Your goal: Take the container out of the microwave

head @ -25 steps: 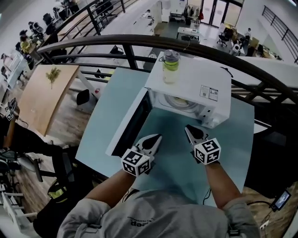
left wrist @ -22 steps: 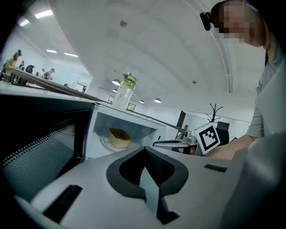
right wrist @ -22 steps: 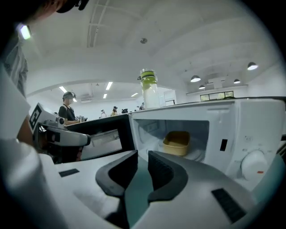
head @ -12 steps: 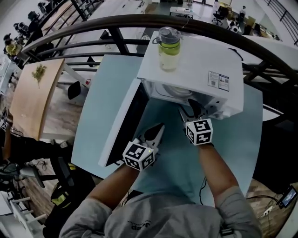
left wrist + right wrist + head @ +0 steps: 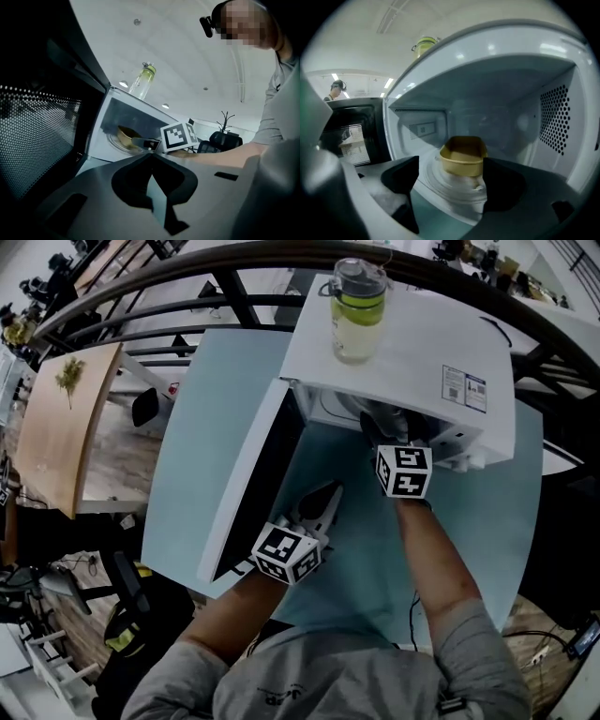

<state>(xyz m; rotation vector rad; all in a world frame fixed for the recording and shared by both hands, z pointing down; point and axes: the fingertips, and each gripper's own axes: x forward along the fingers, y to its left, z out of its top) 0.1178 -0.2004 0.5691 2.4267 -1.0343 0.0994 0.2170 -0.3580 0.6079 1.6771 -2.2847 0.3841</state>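
Pale blue surface [image 5: 216, 409] carried a white microwave [image 5: 412, 362], its door [image 5: 253, 474] swung open and a bottle [image 5: 358, 310] on top. Inside, a yellow container [image 5: 463, 157] sat just ahead of the right gripper [image 5: 450, 185], whose empty fingers had just been opening. The left gripper [image 5: 326, 501] had its fingers clenched together on nothing.

- Pale blue table [image 5: 356, 549] before a dark curved railing [image 5: 233, 298].
- Wooden desk [image 5: 66, 427] on wood-plank floor [image 5: 117, 465], far left.
- White ceiling [image 5: 187, 47] with round lights [image 5: 123, 84].
- Black office chair [image 5: 225, 140].
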